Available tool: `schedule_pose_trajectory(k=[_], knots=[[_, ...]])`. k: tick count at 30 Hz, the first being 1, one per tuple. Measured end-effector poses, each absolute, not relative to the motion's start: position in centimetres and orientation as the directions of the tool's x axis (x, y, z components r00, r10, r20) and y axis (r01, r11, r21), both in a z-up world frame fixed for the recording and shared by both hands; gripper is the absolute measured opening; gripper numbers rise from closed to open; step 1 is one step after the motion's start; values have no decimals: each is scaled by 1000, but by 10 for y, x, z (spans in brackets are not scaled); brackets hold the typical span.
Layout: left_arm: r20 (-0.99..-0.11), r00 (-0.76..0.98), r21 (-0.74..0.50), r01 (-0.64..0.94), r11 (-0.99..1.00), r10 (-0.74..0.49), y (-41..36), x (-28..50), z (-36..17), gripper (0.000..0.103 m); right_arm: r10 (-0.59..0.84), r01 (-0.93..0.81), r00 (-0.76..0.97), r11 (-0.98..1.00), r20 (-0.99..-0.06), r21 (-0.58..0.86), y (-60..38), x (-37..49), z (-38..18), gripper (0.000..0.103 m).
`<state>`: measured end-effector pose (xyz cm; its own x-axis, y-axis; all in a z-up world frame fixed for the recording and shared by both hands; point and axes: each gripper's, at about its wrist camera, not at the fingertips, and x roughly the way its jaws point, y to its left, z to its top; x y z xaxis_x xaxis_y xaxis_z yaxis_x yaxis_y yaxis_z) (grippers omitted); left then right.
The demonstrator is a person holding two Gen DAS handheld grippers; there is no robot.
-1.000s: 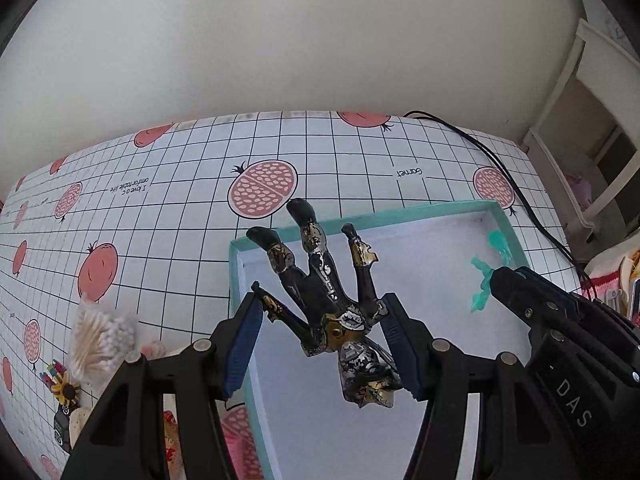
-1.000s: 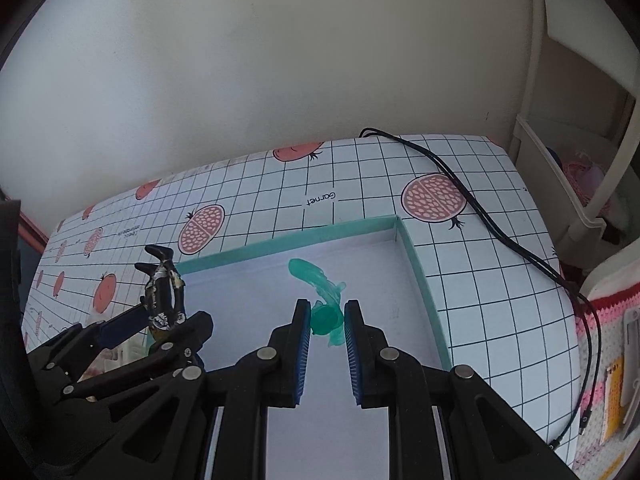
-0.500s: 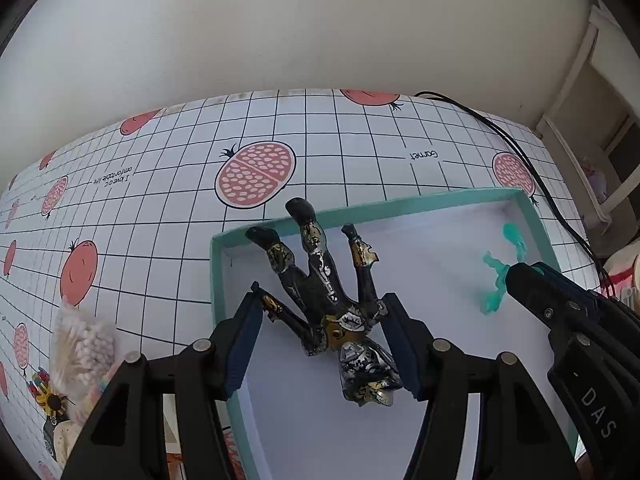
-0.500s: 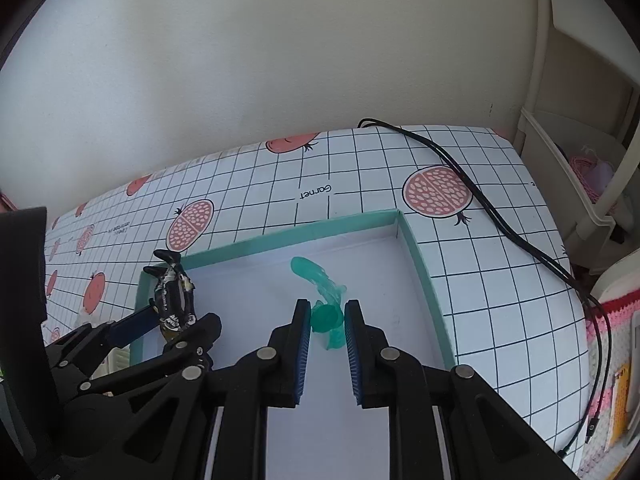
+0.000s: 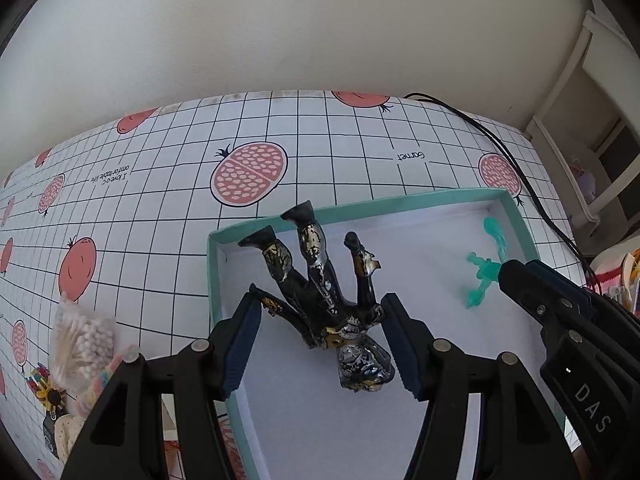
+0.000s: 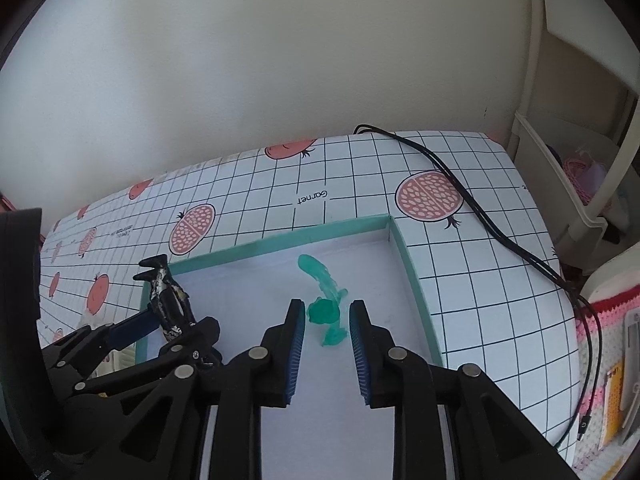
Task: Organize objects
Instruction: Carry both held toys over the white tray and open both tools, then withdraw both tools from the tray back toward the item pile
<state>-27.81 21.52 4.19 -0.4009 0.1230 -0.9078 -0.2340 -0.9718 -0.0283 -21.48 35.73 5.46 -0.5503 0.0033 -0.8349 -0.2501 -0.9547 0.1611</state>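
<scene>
Teal-rimmed shallow cardboard box first: black-and-silver plastic action figure hangs over its left end, long axis along the left gripper, jaws wide yet touching. Translucent green toy figure lies inside, right gripper narrowly straddling, nearer.

Gridded tablecloth with pomegranate prints is covering the table. Black cable is running across its far right corner and trailing off the edge. White shelf unit is standing at right, against a plain cream wall.
</scene>
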Motion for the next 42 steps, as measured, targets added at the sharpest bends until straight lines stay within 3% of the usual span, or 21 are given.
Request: schedule_pose_trajectory(k=[15, 24, 32, 35, 38, 42], knots=[[-886, -437, -72, -204, -976, 157, 190, -240, 94, 63, 42, -262, -567, -956, -823, 131, 348, -173, 103, 26], [-876, -468, -60, -137, -989, 118, 167, -212, 101, 67, 35, -272, -558, -951, -829, 143, 336, -148, 100, 26], [-876, -477, -39, -81, -996, 73, 146, -196, 86, 71, 27, -293, -532, -944, -846, 154, 331, -140, 74, 51], [-872, -486, -23, -80, -997, 59, 144, -195, 83, 85, 27, -287, -522, -947, -853, 145, 329, -142, 67, 64], [-867, -495, -19, -87, -996, 60, 142, -195, 80, 86, 48, -269, -518, -957, -854, 109, 324, -144, 63, 73], [-864, -500, -14, -83, -996, 54, 138, -197, 77, 96, 60, -264, -520, -960, -852, 94, 320, -147, 61, 84]])
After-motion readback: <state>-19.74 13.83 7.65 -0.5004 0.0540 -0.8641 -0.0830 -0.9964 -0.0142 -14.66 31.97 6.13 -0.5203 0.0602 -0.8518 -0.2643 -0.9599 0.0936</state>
